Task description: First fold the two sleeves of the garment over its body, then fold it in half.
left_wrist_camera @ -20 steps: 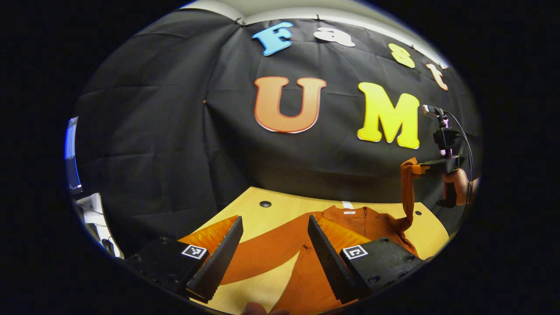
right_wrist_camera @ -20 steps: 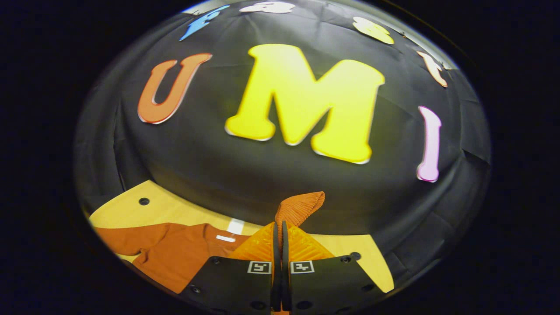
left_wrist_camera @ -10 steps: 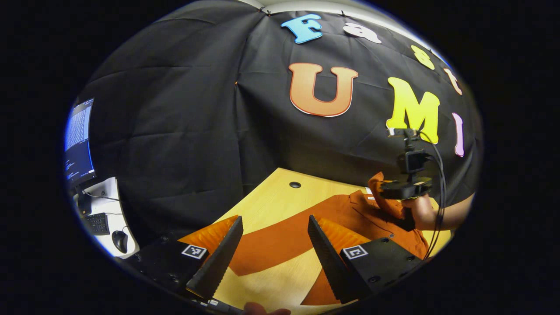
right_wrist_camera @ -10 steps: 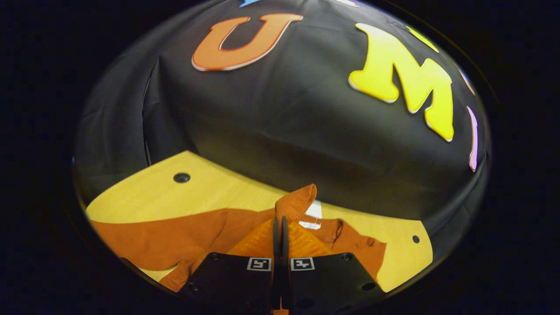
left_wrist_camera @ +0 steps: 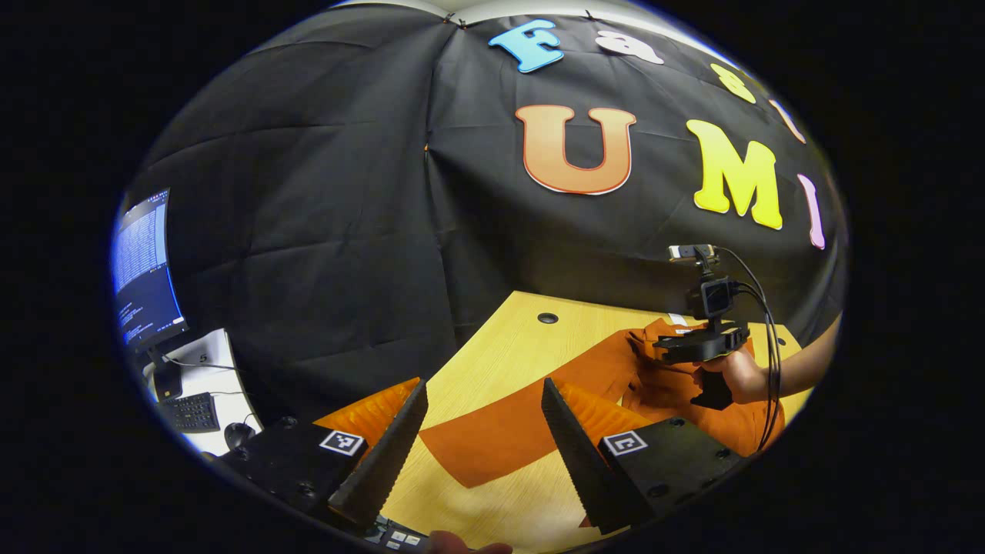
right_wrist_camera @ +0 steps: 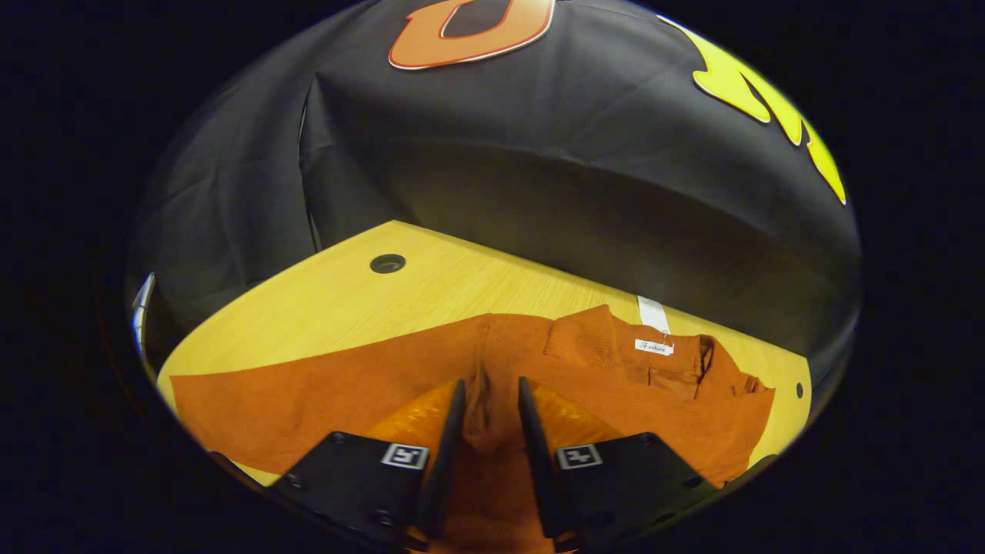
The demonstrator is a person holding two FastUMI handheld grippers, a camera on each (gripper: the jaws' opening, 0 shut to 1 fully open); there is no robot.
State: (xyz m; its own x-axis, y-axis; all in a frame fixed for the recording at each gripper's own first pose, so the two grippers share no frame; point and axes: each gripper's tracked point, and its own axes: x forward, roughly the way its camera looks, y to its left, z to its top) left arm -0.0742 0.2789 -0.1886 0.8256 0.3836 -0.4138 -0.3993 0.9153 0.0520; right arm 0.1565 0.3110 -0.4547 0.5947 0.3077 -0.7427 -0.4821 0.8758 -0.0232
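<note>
Fingers of the right gripper (right_wrist_camera: 486,431) stand a little apart, with a ridge of rust-orange cloth rising in the gap between them; whether they press on it cannot be told for sure, but the gap looks wider than the cloth, so the grip reads as let go. That cloth is the right sleeve (right_wrist_camera: 539,346), which lies across the chest of the garment (right_wrist_camera: 346,392), its ribbed cuff just beside the collar and the white neck label (right_wrist_camera: 654,347). In the left gripper view the same gripper (left_wrist_camera: 696,346) sits low over the bunched cloth, held by a hand (left_wrist_camera: 739,375).

The left gripper (left_wrist_camera: 485,438) hangs with its fingers spread wide and nothing between them, above the wooden table (left_wrist_camera: 500,346). Beyond its tips the left sleeve (left_wrist_camera: 508,431) runs out flat from the body across the bare wood, its end toward the near edge, not yet folded.

By my reckoning the first sleeve fold is done or as good as done, though the cloth under the right gripper looks lumpy and may want smoothing. Left to do: bring the outstretched sleeve over the body, then fold the whole garment in half. The open left gripper is well placed for that sleeve, being near its free end.

To the far left, off the table, a lit monitor (left_wrist_camera: 142,269) and a keyboard (left_wrist_camera: 192,412) stand on a separate desk.
</note>
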